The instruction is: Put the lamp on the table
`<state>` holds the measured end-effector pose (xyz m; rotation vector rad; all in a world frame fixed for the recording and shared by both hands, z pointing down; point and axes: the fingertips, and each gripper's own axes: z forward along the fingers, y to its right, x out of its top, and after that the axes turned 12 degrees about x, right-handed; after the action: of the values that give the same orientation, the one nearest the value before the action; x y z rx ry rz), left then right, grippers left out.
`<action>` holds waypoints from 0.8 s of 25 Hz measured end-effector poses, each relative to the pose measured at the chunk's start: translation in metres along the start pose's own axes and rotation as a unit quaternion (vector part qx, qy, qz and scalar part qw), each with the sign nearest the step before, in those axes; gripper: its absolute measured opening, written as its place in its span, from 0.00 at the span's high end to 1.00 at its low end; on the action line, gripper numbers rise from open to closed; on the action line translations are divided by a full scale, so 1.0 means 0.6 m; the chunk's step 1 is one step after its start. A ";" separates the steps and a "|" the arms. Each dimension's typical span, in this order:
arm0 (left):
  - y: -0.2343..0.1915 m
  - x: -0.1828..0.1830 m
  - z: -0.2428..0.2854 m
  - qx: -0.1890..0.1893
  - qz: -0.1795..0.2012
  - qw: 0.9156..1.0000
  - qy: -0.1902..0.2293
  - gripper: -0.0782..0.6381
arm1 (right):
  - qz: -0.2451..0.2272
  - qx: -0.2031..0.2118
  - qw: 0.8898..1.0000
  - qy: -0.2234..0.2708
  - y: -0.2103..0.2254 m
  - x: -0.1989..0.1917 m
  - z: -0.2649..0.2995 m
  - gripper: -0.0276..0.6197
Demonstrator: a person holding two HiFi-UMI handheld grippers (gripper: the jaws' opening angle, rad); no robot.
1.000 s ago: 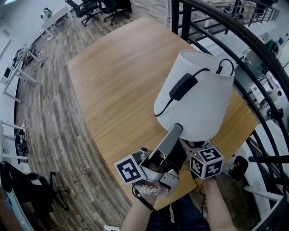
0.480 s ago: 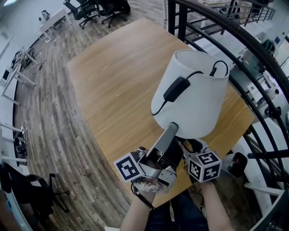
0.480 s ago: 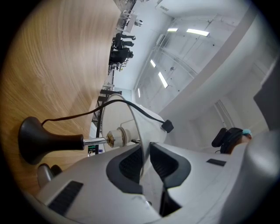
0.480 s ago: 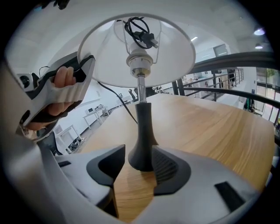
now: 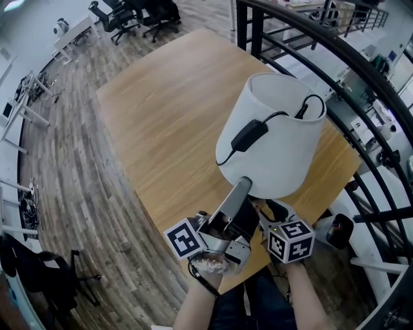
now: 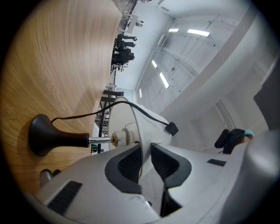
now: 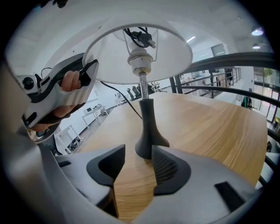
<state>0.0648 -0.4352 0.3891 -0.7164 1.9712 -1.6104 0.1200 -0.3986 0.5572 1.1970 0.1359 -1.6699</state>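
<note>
The lamp has a white shade (image 5: 271, 148) and a black base (image 7: 151, 146) that stands on the wooden table (image 5: 168, 109) near its front corner. Its black cord with a switch (image 5: 248, 135) hangs over the shade. My left gripper (image 5: 244, 184) reaches up to the shade's lower rim. In the left gripper view the rim runs between the left gripper's (image 6: 146, 153) jaws, which have just been opening and stand a little apart from it. My right gripper (image 7: 138, 164) is open and holds nothing, with the base just beyond its fingertips. In the head view the shade hides those fingertips.
A black metal railing (image 5: 361, 64) curves along the table's right side, close to the shade. The table's front edge (image 5: 193, 219) runs just ahead of my hands. Office chairs (image 5: 129, 9) and desks stand far off on the plank floor.
The shade has shifted slightly left and stands more upright. Both grippers have drifted a little left with it, and the left jaws have parted.
</note>
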 end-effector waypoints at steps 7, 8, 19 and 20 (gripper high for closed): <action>-0.008 -0.002 -0.025 0.007 0.001 1.000 -0.004 0.77 | 0.002 -0.007 1.000 0.000 -0.017 -0.014 -0.005 0.63; -0.010 -0.002 -0.027 0.007 0.001 1.000 -0.004 0.77 | 0.003 -0.009 1.000 0.000 -0.017 -0.016 -0.005 0.63; -0.017 -0.007 -0.046 0.010 0.004 1.000 -0.008 0.76 | 0.008 -0.015 1.000 -0.007 -0.030 -0.032 -0.012 0.63; -0.019 -0.006 -0.048 0.010 0.003 1.000 -0.007 0.76 | 0.007 -0.015 1.000 -0.008 -0.031 -0.033 -0.011 0.63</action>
<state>0.0493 -0.4135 0.4059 -0.7120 1.9418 -1.6154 0.1090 -0.3731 0.5605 1.1597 0.1418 -1.6582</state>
